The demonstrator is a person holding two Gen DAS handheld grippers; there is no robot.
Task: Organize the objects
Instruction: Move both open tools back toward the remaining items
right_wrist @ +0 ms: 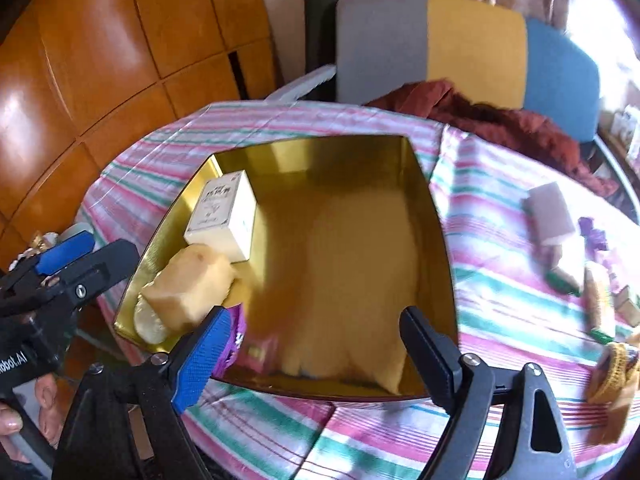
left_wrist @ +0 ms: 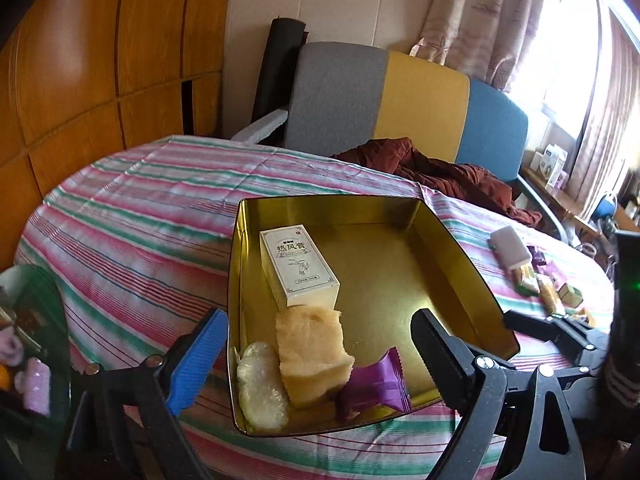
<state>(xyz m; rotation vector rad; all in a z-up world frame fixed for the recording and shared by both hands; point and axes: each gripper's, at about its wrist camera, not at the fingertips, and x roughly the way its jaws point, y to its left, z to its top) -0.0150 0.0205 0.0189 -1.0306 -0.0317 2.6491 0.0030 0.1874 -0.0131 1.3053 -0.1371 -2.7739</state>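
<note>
A gold tin tray [left_wrist: 472, 276] [right_wrist: 436, 216] sits on the striped tablecloth. It holds a white carton [left_wrist: 298, 268] [right_wrist: 226, 216], a beige sponge cake piece [left_wrist: 312, 354] [right_wrist: 190, 286], a clear-wrapped pale sweet [left_wrist: 260, 388] [right_wrist: 150, 324] and a purple packet [left_wrist: 376, 384] [right_wrist: 236, 332]. My left gripper [left_wrist: 316, 356] is open and empty over the tray's near left corner. My right gripper [right_wrist: 316, 348] is open and empty over the tray's near edge. It also shows at the right of the left wrist view [left_wrist: 560, 328]. The left gripper shows at the left of the right wrist view [right_wrist: 72, 264].
Loose items lie right of the tray: a mauve block [left_wrist: 510, 248] [right_wrist: 546, 212] and several small packets [left_wrist: 548, 284] [right_wrist: 596, 296]. A yellow knitted thing [right_wrist: 616, 372] is at the right edge. A red cloth [left_wrist: 440, 168] lies on the sofa behind. A dark box [left_wrist: 28, 344] stands left.
</note>
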